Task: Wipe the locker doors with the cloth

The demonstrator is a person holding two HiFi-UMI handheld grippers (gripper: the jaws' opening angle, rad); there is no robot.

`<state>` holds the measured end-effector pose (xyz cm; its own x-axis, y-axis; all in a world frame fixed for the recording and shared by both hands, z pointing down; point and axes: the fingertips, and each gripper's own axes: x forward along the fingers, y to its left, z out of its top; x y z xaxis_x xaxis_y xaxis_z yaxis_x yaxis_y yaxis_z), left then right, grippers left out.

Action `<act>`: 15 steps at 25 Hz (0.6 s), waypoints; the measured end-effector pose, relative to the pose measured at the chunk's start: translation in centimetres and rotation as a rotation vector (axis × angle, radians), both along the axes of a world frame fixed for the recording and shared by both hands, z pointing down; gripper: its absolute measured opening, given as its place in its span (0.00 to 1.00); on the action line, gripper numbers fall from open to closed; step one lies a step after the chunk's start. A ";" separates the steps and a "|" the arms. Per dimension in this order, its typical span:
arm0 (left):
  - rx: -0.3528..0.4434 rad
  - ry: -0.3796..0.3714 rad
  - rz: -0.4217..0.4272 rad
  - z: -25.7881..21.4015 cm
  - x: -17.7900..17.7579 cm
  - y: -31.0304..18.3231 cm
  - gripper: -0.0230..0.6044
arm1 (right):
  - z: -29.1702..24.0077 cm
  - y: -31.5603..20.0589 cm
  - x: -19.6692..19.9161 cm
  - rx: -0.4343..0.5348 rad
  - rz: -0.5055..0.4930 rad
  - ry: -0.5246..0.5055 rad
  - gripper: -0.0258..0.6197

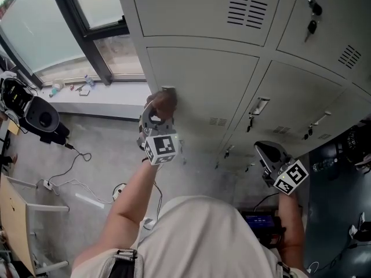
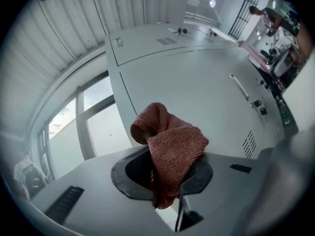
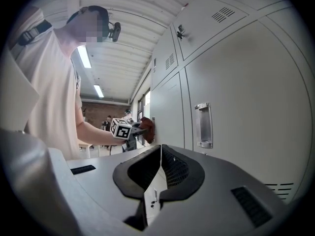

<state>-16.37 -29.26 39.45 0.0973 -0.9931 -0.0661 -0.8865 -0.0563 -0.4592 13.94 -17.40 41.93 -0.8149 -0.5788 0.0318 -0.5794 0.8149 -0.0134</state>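
Gripping rust-red cloth point(image 2: 172, 146) tight in left gripper point(image 1: 159, 112), fabric bunched up beyond the jaws. Pressing cloth against door point(image 1: 203, 91), at its upper left corner. Holding right gripper point(image 3: 158, 168) clenched on nothing, jaws meeting, well to the right of that door and off its face.

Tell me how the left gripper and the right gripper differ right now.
The left gripper is shut on a reddish cloth; the right gripper is shut, empty. The left gripper holds the cloth at a locker door; the right gripper touches no door. Both carry marker cubes.
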 end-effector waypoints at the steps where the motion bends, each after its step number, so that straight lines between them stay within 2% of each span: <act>1: -0.013 0.009 0.008 0.3 0.5 0.1 0.15 | 0.0 0.0 0.1 -0.001 0.002 -0.001 0.07; 3: -0.030 -0.004 0.037 0.4 2.1 0.3 0.15 | 0.1 0.1 0.4 -0.003 0.004 0.001 0.07; 6: -0.035 -0.067 0.114 0.1 6.2 0.3 0.15 | 0.2 0.1 1.0 -0.006 0.021 0.000 0.07; 9: -0.014 -0.069 0.163 -0.4 10.0 0.5 0.15 | 0.2 0.2 1.3 -0.007 0.030 -0.005 0.07; 15: 0.013 -0.145 0.343 -0.7 19.2 1.1 0.15 | 0.5 0.5 2.8 -0.015 0.062 -0.008 0.07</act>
<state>2.84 -28.12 38.72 0.4333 -0.9004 -0.0391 -0.7428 -0.3322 -0.5813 16.79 -16.90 42.44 -0.7776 -0.6279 0.0344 -0.6288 0.7770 -0.0308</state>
